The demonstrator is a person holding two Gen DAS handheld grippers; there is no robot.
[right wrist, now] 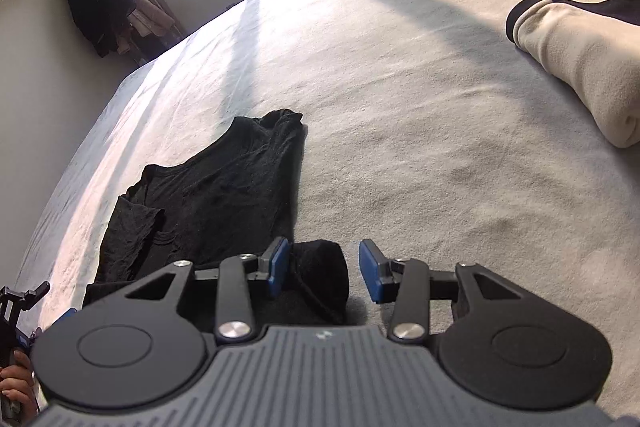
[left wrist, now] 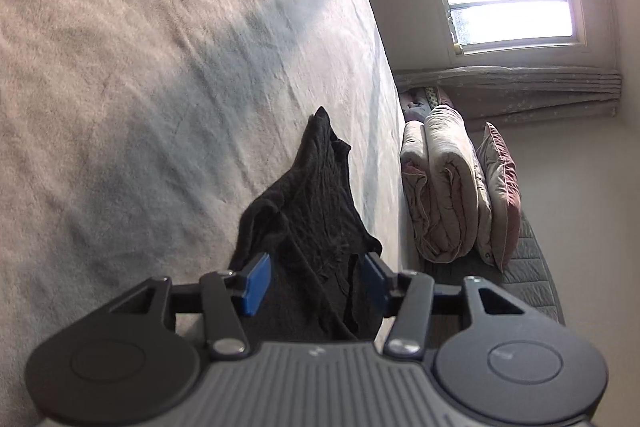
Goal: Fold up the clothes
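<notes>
both grippers' fingers [left wrist: 253, 281] apart over black garment [right wrist: 224, 195]; bed [right wrist: 420, 147] beneath

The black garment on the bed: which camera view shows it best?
The right wrist view: the black garment lies spread, its outline mostly visible. The left wrist view shows it foreshortened, as a narrow crumpled strip.

The crumpled black knit garment [right wrist: 216, 195] at centre left is thin, matt cloth. Under it, the pale bedsheet [right wrist: 420, 115] looks softly napped and lightly creased. At right, the rolled cream fleece [right wrist: 576, 67] is fuzzy. Matt black plastic gripper arms carry smooth blue pads [right wrist: 280, 265] and shiny metal screws [right wrist: 233, 329].
</notes>
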